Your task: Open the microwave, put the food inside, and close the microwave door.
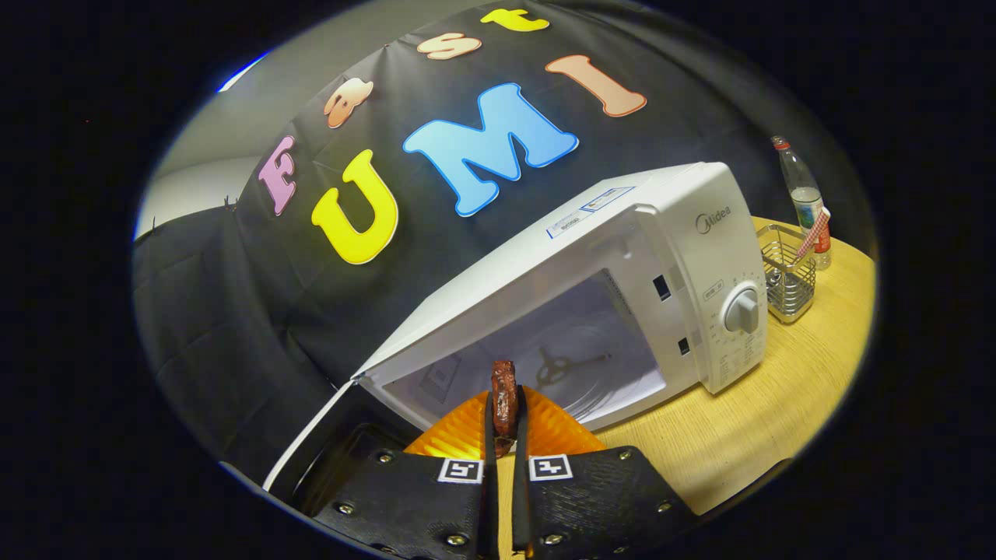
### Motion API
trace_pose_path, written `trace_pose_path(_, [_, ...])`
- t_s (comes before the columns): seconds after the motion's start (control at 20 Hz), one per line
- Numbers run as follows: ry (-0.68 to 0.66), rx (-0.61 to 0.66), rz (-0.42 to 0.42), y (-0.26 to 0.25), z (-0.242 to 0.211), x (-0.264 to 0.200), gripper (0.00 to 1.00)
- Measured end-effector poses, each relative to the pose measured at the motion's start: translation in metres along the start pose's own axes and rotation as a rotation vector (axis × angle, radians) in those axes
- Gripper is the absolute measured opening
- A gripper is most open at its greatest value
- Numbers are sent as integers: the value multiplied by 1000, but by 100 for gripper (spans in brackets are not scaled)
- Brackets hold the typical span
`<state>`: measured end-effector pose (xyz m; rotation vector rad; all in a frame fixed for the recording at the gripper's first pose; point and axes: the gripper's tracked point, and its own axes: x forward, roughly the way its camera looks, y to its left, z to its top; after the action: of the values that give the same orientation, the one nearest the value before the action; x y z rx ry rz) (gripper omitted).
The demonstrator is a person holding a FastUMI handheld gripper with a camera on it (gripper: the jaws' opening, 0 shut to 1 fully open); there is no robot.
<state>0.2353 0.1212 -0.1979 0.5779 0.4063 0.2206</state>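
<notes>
- The gripper sits nearest the camera, its two fingers drawn almost together, with only a thin gap between them.
- Clamped in that gap, both fingers pressing on it, is a dark reddish-brown piece of food; its top sticks up past the fingertips.
- Just behind the fingers, an orange ribbed surface fans out on either side; what it belongs to cannot be told.
- Beyond the food stands the white microwave on a light wooden table, its door swung open to the left of the fingers.
- The cavity gapes straight ahead of the food, which is held in front of the opening, not yet inside.
- To the right of the microwave, farther back, stand a wire basket and a clear bottle with a red cap.
</notes>
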Motion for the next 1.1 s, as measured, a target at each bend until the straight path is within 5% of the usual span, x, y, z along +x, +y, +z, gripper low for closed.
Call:
trace_pose_path(0.7, [8,32,-42,-29,-29,92,7])
trace_pose_path(0.95, [53,19,-115,-60,-38,107,29])
trace_pose_path(1.1, [47,-157,-222,-82,-37,107,67])
